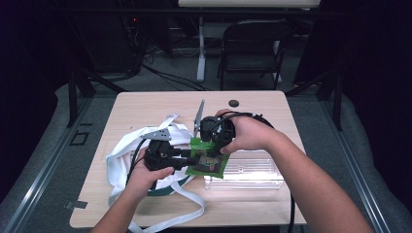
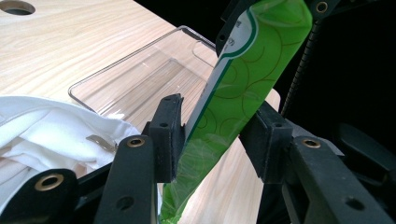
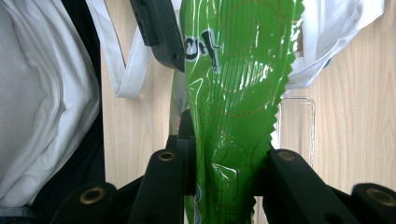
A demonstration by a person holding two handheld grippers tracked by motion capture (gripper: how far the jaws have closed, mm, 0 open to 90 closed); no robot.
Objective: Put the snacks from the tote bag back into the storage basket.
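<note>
A green snack packet (image 1: 209, 161) (image 2: 243, 79) (image 3: 233, 93) hangs in the air between both grippers, over the middle of the table. My right gripper (image 1: 214, 145) (image 3: 229, 161) comes from above and is shut on its crimped top end. From the left, my left gripper (image 1: 192, 156) (image 2: 215, 135) reaches in with one jaw on each side of the packet's lower part. Its pads stand slightly apart and lie loosely against the film without pinching it. In the right gripper view, one left fingertip (image 3: 161, 35) shows beside the packet's printed face.
A white cloth bag (image 1: 127, 158) (image 2: 46, 128) (image 3: 42, 93) with long straps lies under my left hand. To the right, under the packet, stands a clear plastic tray (image 1: 255, 174) (image 2: 140, 70) (image 3: 299, 121). A folding chair (image 1: 252, 48) stands beyond the wooden table (image 1: 160, 104).
</note>
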